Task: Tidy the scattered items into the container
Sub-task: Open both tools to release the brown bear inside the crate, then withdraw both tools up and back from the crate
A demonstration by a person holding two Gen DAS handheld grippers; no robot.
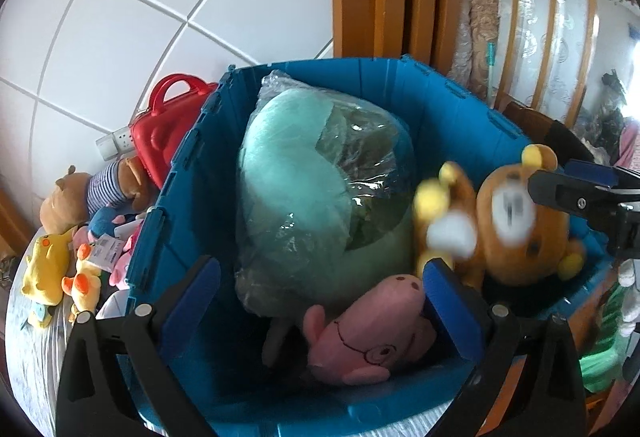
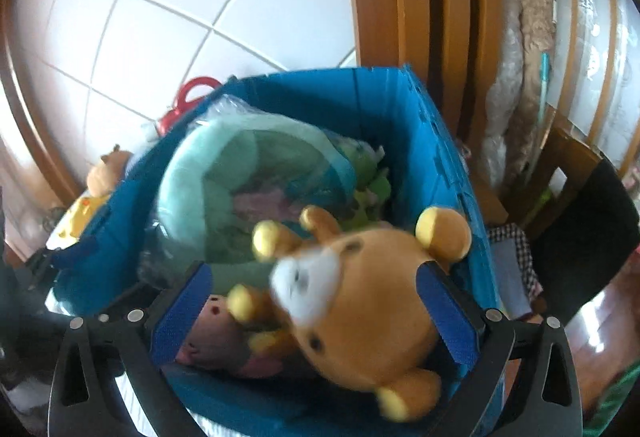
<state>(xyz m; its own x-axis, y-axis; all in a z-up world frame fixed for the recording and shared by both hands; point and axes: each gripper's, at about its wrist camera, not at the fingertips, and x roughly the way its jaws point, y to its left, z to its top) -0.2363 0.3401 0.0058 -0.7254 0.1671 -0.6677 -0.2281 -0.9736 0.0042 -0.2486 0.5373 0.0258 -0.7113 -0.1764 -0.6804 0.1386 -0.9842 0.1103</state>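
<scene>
Both tools gape: brown bear between right tool fingers, over blue bin.

Blue crates: one
Plush toys inside the crate: three
Plush toys outside, by its left wall: at least five
Red cases: one

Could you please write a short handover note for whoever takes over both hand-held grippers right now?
Left hand-held gripper: open, empty, over the blue crate.
Right hand-held gripper: open; blurred brown bear sits between its fingers, seemingly just let go, above the crate.
Done: bagged green plush and pink pig are inside.
Left: yellow plush, duck, striped-shirt bear beside the crate.
</scene>
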